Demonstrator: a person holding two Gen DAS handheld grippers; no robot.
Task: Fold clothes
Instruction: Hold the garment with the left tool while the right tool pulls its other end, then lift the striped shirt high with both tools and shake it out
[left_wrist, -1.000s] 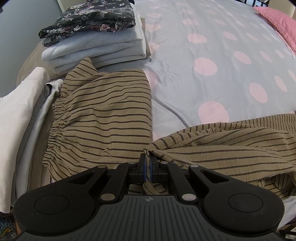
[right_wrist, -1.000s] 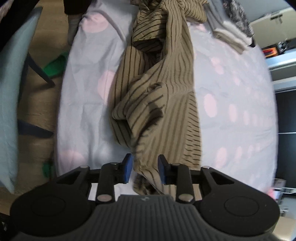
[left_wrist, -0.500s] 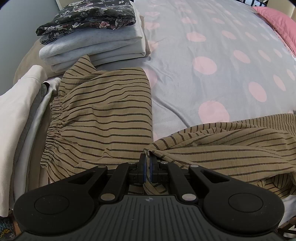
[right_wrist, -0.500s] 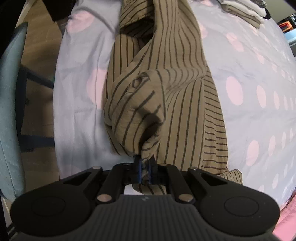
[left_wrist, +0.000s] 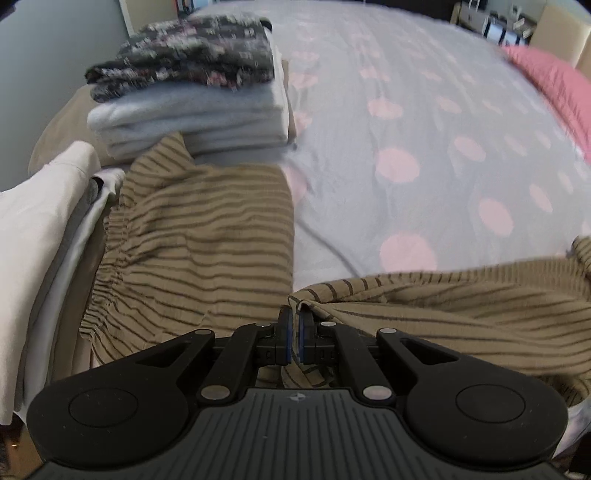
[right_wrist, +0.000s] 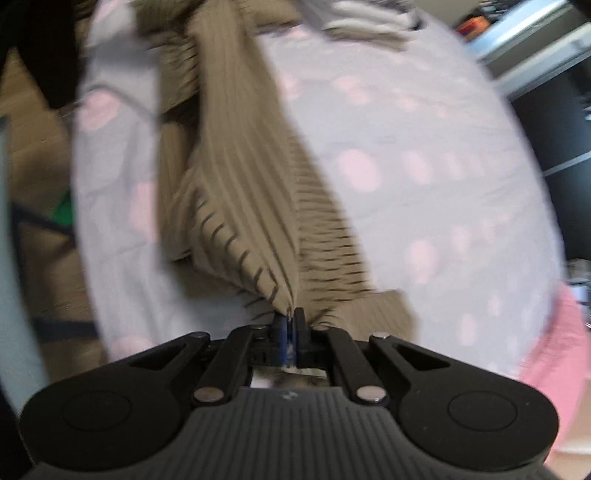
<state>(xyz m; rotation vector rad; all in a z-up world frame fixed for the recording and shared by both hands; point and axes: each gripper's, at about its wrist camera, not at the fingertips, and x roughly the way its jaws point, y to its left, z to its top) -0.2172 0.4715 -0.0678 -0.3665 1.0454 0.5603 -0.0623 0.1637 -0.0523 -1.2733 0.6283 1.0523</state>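
A tan garment with dark stripes (left_wrist: 199, 240) lies on the bed, its gathered waistband to the left and one long part trailing right. My left gripper (left_wrist: 294, 325) is shut on a fold of the striped garment at its near edge. In the right wrist view my right gripper (right_wrist: 290, 325) is shut on another edge of the striped garment (right_wrist: 240, 184), which stretches away from it, lifted off the sheet. That view is blurred by motion.
A stack of folded clothes (left_wrist: 192, 107) with a dark floral piece on top stands at the far left of the bed. White and grey garments (left_wrist: 37, 236) lie at the left edge. The grey sheet with pink dots (left_wrist: 424, 147) spreads right; a pink pillow (left_wrist: 554, 81) lies far right.
My right gripper shut on the striped garment's edge and has pulled it up and taut. My left gripper stayed shut on its fold and the view shifted slightly.
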